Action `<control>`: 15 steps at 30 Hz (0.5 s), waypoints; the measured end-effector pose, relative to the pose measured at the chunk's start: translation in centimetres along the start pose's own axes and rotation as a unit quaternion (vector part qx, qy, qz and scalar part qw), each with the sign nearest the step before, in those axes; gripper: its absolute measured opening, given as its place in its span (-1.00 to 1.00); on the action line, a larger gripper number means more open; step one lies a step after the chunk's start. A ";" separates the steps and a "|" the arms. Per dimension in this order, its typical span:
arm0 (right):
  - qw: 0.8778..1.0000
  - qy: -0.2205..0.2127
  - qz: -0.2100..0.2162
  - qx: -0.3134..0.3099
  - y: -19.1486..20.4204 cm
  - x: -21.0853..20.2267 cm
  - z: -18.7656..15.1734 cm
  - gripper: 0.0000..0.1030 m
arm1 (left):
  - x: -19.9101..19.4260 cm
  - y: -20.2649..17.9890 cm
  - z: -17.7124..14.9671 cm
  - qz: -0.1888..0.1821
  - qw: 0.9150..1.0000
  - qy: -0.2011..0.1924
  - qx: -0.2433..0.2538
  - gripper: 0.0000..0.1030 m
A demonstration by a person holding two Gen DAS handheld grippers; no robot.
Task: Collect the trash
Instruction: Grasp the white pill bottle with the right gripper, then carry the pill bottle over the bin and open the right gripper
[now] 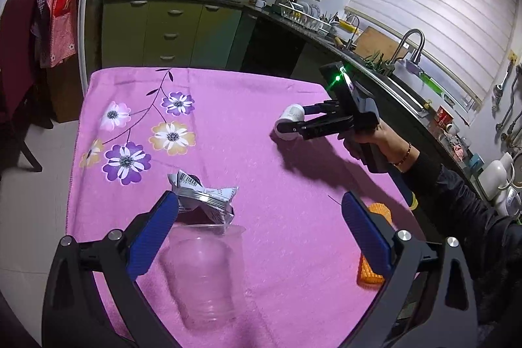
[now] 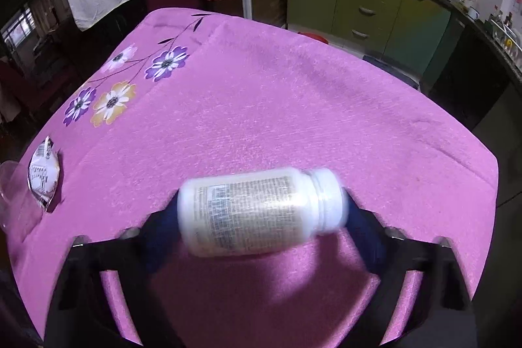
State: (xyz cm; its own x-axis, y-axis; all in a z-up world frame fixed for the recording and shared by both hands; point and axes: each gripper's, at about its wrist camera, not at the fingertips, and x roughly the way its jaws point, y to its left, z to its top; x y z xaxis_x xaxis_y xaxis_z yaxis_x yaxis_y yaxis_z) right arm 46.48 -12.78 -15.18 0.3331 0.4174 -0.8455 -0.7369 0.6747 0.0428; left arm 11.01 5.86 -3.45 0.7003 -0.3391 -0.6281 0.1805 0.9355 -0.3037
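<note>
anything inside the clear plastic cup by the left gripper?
Clear plastic cup lies on its side on the pink cloth and looks empty. The crumpled silver wrapper sits at its rim, outside. The lower end is blurred.

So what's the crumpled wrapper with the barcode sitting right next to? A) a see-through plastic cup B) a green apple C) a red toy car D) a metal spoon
A: in the left wrist view the crumpled wrapper lies on the pink tablecloth right behind the rim of the see-through plastic cup.
</note>
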 end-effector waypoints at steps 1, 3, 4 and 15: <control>1.000 -0.004 0.002 0.004 0.0 -0.4 -0.2 0.67 | 0.0 -0.1 0.0 -0.001 1.000 0.000 0.000 0.85; 1.000 -0.010 0.003 0.009 0.0 -1.1 -0.5 0.67 | 0.0 -0.3 0.0 -0.003 1.000 0.001 0.004 0.85; 1.000 -0.015 0.002 0.012 0.1 -1.8 -0.8 0.67 | 0.1 -0.5 -0.1 -0.003 1.000 0.001 0.007 0.85; 0.993 -0.070 -0.051 0.075 -0.9 -13.3 -9.9 0.66 | 1.2 -3.8 -0.7 -0.037 0.998 0.015 0.040 0.85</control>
State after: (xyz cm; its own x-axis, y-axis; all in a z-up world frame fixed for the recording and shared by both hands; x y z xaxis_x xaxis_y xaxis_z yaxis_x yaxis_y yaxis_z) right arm 36.92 -24.97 -9.22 0.4875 0.4165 -0.7674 -0.6024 0.7967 0.0497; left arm 10.67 1.81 -3.60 0.6621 -0.4102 -0.6272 0.2872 0.9119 -0.2932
